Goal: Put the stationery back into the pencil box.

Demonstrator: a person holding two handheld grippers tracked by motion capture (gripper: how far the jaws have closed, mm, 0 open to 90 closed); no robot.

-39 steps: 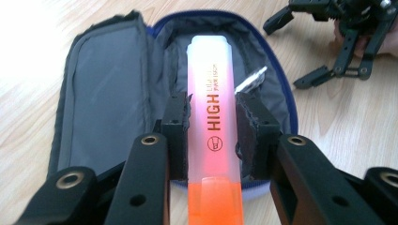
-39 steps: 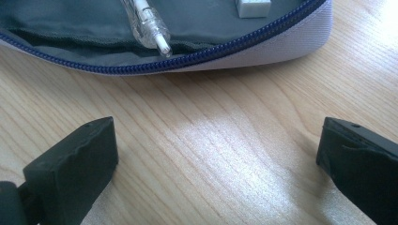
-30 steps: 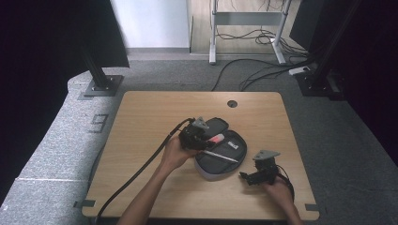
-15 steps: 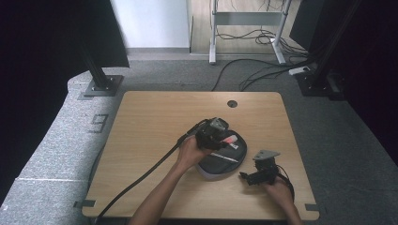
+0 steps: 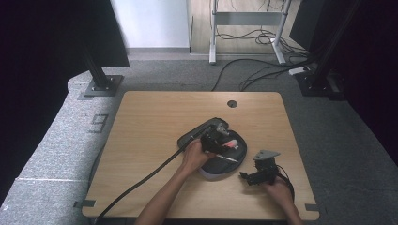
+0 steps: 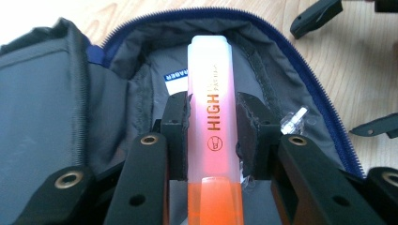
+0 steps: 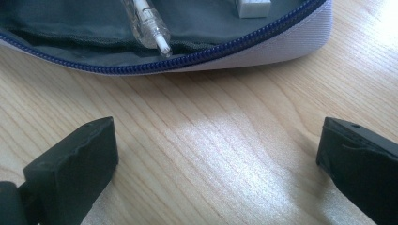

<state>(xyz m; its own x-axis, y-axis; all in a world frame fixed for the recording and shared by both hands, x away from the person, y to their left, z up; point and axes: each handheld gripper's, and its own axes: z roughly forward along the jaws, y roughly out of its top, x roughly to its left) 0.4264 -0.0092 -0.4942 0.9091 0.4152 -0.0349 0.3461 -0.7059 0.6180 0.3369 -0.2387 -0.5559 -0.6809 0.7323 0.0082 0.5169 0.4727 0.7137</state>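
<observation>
In the high view, the left gripper (image 5: 219,140) hangs over the open pencil case (image 5: 220,161). In the left gripper view, its jaws clamp a highlighter (image 6: 213,122) above the case lining. In the right gripper view, the right gripper (image 7: 216,154) stands wide apart, empty, on the table (image 7: 225,140) just beside the case.

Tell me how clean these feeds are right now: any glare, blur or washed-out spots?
Left gripper view: the highlighter blows out to white at its far end, and the table's top-left corner is washed out. Right gripper view: a bright glare patch on the table, with the near tool tips soft. High view: evenly lit and sharp, though the pencil case is small.
</observation>
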